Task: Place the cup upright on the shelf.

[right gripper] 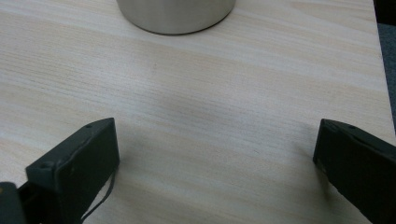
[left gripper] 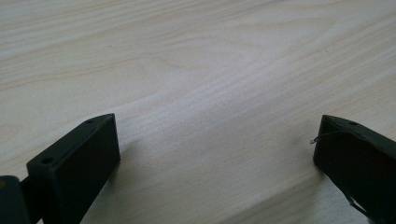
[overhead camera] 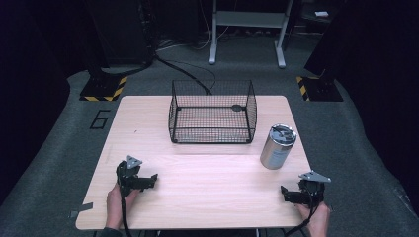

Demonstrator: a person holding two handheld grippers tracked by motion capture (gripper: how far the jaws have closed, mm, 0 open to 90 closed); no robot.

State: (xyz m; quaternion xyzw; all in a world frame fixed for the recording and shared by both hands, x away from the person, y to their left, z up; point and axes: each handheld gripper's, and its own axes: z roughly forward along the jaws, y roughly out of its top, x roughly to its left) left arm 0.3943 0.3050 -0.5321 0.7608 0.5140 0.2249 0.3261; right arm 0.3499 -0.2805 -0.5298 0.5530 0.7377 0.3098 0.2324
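Left gripper (overhead camera: pixel 149 180) rests low on the wooden table (overhead camera: pixel 207 197) near the front left, a hand (overhead camera: pixel 117 200) behind it; in the left gripper view its jaws stand wide apart over bare wood grain, nothing between them. Behind the middle of the table sits a black wire basket (overhead camera: pixel 213 111), open at the top and seemingly empty apart from a small dark spot near its back wall, too small to tell. Right of the basket and a little nearer the person stands the metal can (overhead camera: pixel 277 146), upright, with a brushed silver wall and a lid on top whose detail is blurred. It is close to the table's right edge, apart from the basket. Right gripper (overhead camera: pixel 287 194) lies at the front right, nearest the can; the right gripper view shows its jaws spread fully with only tabletop between them, and the can's base (right gripper: pixel 175 16) just ahead, not touched. Judgement: the can looks rigid and smooth, so likely slippery under hard pads; weight cannot be told, since the contents are hidden. Best hold is probably across the cylinder wall at mid-height, jaws square to it, squeezing firmly but not so hard as to dent a thin wall, and keeping it upright when lifted.
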